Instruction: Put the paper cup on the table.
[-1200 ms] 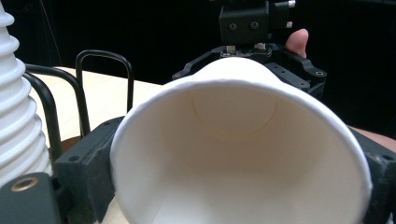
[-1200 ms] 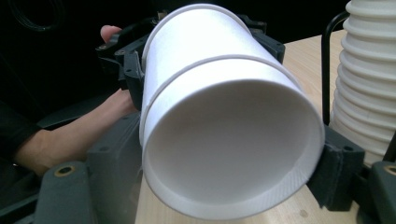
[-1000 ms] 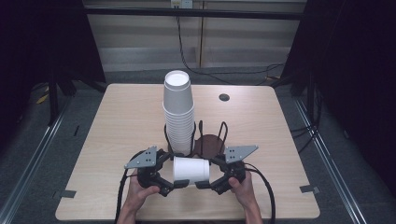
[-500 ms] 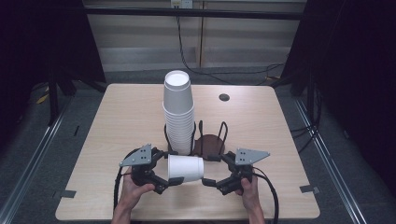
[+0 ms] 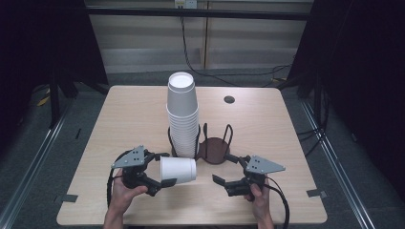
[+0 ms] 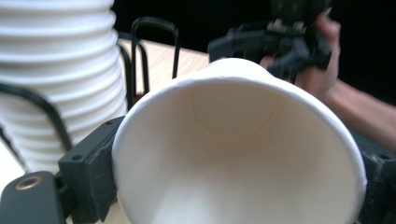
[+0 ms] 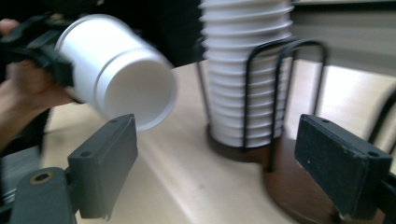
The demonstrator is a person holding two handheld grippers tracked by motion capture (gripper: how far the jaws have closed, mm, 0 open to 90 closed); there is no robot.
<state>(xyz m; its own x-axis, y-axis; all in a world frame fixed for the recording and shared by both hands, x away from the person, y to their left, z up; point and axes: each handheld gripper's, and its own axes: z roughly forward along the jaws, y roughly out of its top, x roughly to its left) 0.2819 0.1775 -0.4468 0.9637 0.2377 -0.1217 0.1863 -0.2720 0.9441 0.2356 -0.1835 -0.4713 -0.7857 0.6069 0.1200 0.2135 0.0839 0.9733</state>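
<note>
My left gripper is shut on a white paper cup that lies on its side just above the table, base pointing right. In the left gripper view the cup's open mouth faces the camera, with a black jaw on each side of the rim. My right gripper stands open and empty a little to the right of the cup's base. Between its wide jaws in the right gripper view I see the held cup. A tall stack of white cups sits in a black wire holder just behind.
Beside the stack is a second wire holder with a bare brown round base. A small dark round hole marks the far right of the wooden table. Dark floor and rails surround the table.
The two grippers have drawn apart. The left one carried the cup to the left, and the right one moved off to the right, leaving a gap at the cup's base.
</note>
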